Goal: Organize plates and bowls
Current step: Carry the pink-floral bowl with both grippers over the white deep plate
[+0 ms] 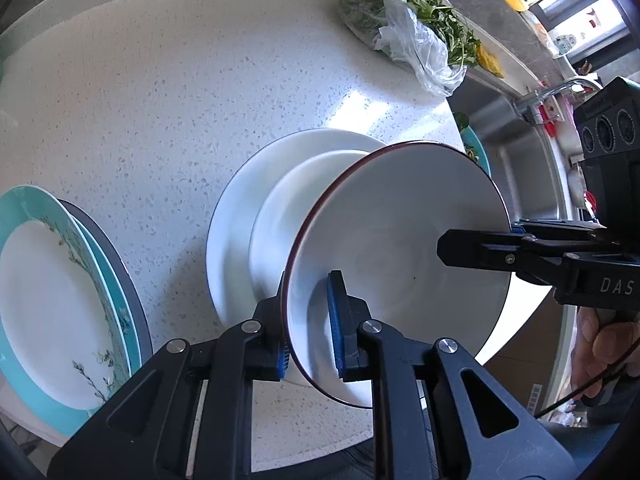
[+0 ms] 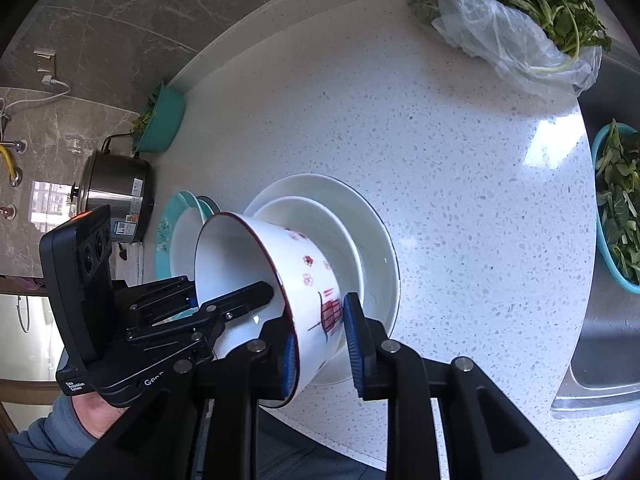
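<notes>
A white bowl [image 1: 400, 260] with a dark red rim and red pattern [image 2: 312, 264] hangs tilted on its side, held from both sides. My left gripper [image 1: 310, 332] is shut on its near rim, one blue pad inside and one outside. My right gripper [image 2: 322, 350] is shut on the opposite rim; in the left wrist view one of its fingers [image 1: 452, 248] reaches into the bowl. Just behind and below the bowl, a shallow white dish [image 1: 280, 216] [image 2: 320, 224] rests in a wide white plate [image 1: 228, 240] [image 2: 380, 248] on the speckled counter. Teal-rimmed plates [image 1: 48, 280] [image 2: 166, 236] are stacked to the left.
A plastic bag of greens [image 1: 408, 28] [image 2: 512, 24] lies at the back of the counter. A steel sink [image 1: 520, 168] [image 2: 600, 340] with a teal basket of leaves [image 2: 616, 208] is on the right. A steel pot [image 2: 116, 192] and a teal basket [image 2: 160, 124] stand far left.
</notes>
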Demonstrator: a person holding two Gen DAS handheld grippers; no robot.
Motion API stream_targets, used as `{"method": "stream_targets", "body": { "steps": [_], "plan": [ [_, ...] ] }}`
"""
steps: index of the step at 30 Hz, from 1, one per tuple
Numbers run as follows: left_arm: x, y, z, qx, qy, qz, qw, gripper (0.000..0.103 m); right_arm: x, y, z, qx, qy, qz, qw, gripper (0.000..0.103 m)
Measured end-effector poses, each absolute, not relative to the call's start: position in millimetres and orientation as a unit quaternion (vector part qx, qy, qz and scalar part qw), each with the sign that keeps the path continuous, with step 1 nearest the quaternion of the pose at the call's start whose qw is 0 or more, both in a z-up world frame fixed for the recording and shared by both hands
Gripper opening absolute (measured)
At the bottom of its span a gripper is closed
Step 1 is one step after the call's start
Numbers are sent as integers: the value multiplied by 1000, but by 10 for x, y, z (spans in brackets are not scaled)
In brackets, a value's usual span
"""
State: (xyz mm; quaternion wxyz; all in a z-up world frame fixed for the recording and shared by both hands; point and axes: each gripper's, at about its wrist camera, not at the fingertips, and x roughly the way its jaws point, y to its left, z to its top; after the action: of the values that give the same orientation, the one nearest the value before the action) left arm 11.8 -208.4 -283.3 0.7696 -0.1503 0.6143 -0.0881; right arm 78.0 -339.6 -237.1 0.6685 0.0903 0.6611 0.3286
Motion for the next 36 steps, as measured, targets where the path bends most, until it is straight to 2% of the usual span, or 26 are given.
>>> {"method": "stream_targets", "body": {
  "steps": [11,22,34,36],
  "plan": [
    [263,-2130,-2822,-110,598,-72,790,16,742,-3258,-2444,77,661,325,672,21],
    [285,-2118,-2835,-115,592,-72,794,16,774,-3344,-2458,96,665,321,667,23],
    [194,-2164,-2712,-137,543,-79,825,16,848,-3386,-2512,36,664,300,684,9],
    [170,-2174,-2693,-138,533,-78,831,20,848,-3377,-2519,30,665,297,684,9]
  ]
}}
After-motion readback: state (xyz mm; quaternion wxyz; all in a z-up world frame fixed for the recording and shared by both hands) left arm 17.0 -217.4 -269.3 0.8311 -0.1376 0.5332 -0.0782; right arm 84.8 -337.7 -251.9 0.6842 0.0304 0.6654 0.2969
